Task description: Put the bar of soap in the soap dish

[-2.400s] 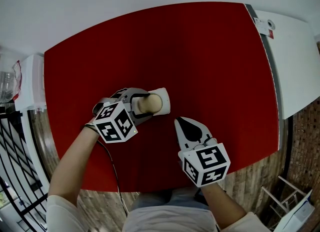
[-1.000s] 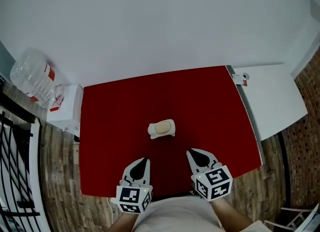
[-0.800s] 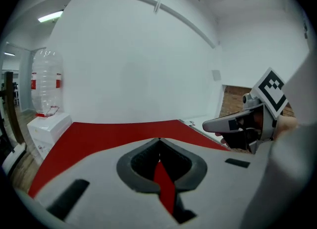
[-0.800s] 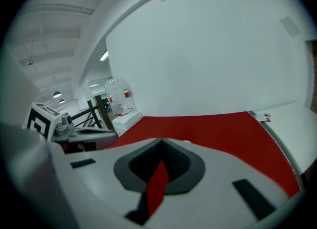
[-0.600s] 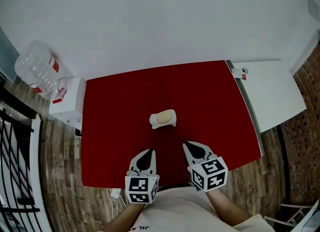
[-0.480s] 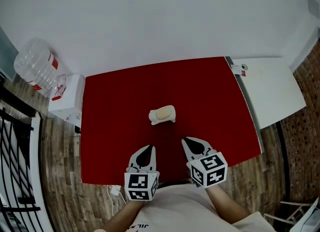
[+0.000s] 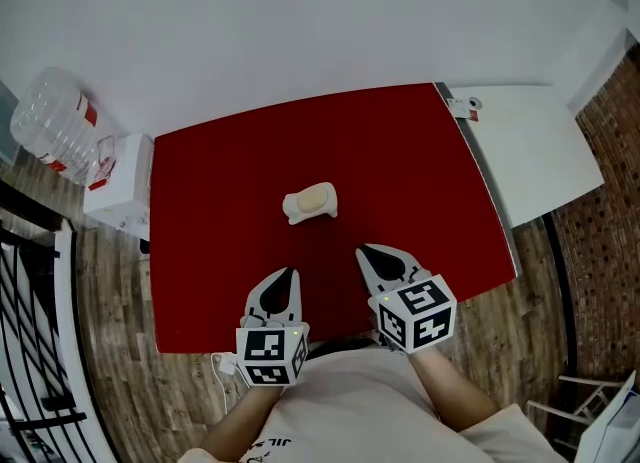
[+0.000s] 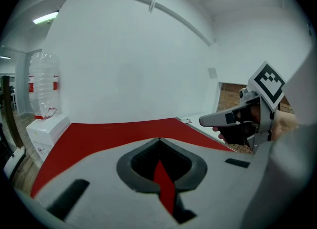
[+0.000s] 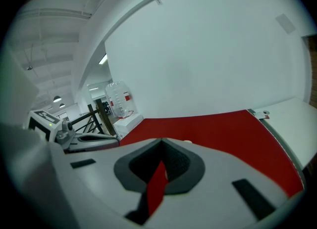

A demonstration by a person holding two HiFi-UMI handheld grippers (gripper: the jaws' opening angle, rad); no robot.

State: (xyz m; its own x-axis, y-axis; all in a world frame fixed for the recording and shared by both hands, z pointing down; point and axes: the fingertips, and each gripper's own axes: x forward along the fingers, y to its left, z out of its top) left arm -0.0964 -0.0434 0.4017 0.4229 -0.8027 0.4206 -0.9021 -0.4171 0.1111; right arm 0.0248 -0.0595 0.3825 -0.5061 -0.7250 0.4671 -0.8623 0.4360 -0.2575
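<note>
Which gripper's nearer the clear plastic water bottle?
Left. The left gripper is down-right of the clear plastic water bottle; the right gripper is farther right.

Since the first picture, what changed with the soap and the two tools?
The left tool let go of the soap, which now lies in the soap dish, and drew back to the near edge of the table. The right tool drew back there too. Both tools are now shut and empty. The soap dish stayed on the red table.
</note>
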